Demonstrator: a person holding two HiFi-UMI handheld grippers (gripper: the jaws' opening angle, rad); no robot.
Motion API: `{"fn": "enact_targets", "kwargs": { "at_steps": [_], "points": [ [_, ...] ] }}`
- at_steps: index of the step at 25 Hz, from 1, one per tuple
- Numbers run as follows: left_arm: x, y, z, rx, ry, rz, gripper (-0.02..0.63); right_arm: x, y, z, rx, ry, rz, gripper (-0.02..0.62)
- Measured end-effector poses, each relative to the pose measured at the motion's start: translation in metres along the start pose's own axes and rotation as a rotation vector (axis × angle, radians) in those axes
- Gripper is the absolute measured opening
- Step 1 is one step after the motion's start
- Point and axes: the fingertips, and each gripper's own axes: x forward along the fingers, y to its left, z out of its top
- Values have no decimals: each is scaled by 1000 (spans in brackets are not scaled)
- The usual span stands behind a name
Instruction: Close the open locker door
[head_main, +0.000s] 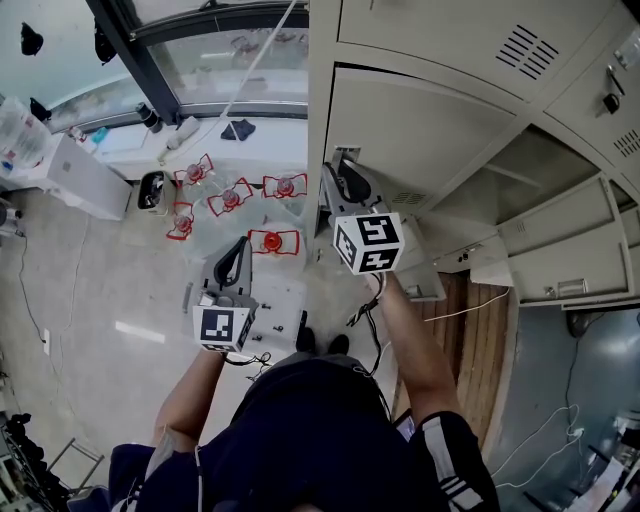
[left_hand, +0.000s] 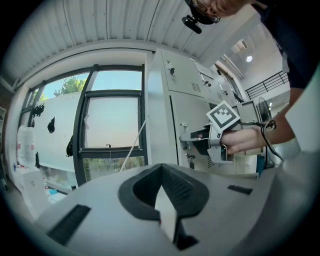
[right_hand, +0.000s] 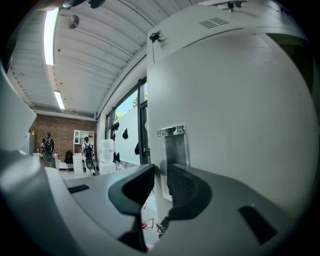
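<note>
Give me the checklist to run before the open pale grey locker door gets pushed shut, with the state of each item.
1. Right gripper placed at the free edge of the pale grey metal locker door: ok. The edge stands between its jaws, beside the recessed handle.
2. Pads pressing firmly on that edge: cannot tell.
3. Left gripper out of the door's way: ok. It is held off to the side, jaws together, with nothing in them.
4. Locker opening free of anything sticking out: cannot tell, as only part of it is in view.
</note>
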Motion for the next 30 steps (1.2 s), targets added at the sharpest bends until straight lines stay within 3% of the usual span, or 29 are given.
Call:
{"fn": "enact_targets", "kwargs": {
  "at_steps": [9, 30],
  "points": [
    [6, 0, -1, -4, 3, 0, 3, 4, -3, 1, -3, 0, -6, 58],
    [8, 9, -3, -27, 7, 17, 3, 8, -9, 4, -220, 28, -237, 57]
  ]
}}
